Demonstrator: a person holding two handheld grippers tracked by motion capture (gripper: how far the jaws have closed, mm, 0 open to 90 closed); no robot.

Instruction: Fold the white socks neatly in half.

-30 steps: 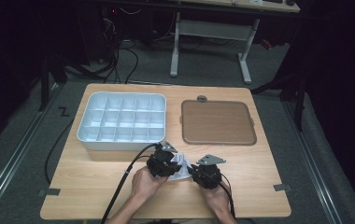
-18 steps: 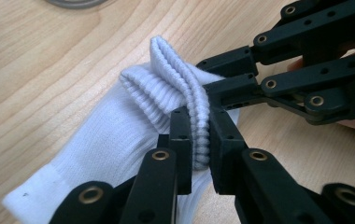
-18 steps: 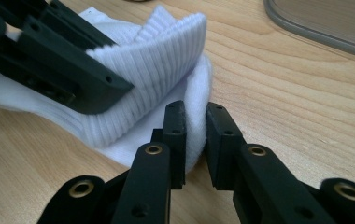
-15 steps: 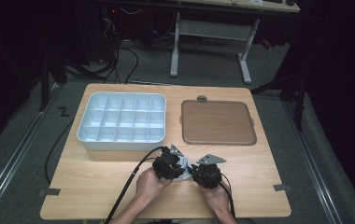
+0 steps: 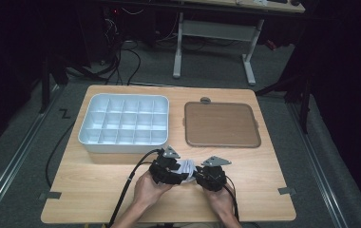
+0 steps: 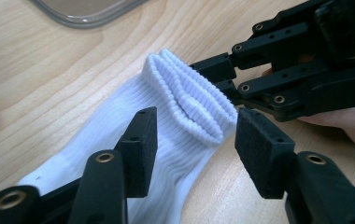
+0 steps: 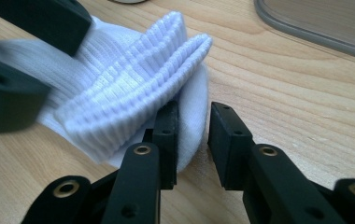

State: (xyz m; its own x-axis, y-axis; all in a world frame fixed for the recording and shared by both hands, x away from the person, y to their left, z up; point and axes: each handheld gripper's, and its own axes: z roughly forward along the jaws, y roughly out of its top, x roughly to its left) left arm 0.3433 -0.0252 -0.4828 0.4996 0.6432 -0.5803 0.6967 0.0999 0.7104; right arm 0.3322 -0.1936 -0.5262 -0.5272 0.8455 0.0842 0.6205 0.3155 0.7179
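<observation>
On the near table (image 5: pixel 98 190) edge, the white ribbed sock (image 6: pixel 166 121) lies between the left tool (image 6: pixel 194 135), just opened, and the right tool (image 7: pixel 192 135), also apart.

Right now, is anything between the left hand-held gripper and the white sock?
Nothing visible. The left hand-held gripper has just been opening; its jaws stand apart around the sock's ribbed cuff, with bare table beside it.

The left gripper (image 6: pixel 194 140) straddles a white sock (image 6: pixel 166 126) on the wooden table (image 6: pixel 49 70), jaws just opening, pads apart; the right gripper (image 6: pixel 229 77) touches its cuff.
</observation>
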